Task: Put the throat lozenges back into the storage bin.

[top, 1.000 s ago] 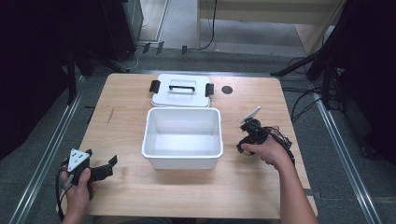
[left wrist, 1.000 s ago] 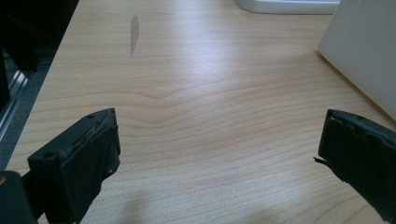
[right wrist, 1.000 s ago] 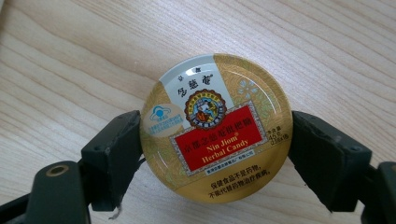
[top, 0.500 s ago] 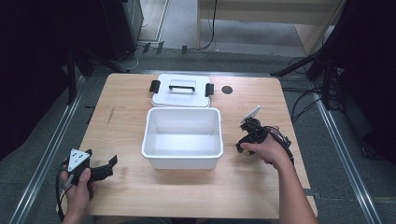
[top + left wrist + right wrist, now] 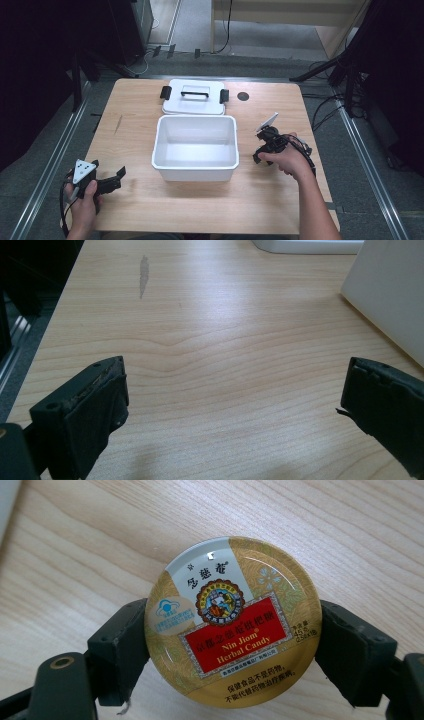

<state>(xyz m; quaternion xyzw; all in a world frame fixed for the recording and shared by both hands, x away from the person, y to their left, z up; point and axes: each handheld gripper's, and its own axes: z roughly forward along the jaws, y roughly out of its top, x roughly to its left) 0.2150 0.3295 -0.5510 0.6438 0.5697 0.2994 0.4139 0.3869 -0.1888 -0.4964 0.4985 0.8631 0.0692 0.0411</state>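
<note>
On the pale wood-grain bench, a white rectangular plastic tub sits open at centre, glossy walls and rounded corners. Just behind it lies the flat white lid, with a black handle and black clips at each end. At the right, the right claw is clamped on a round tin, one black jaw on each side of its rim; the tin's gold top is shiny, with a red label reading "Nin Jiom Herbal Candy", and it hangs low over the wood beside the tub. At the near left corner, the left claw rests with its matte, frayed-edged jaws wide apart, nothing between them. A grey smear marks the grain ahead.
</note>
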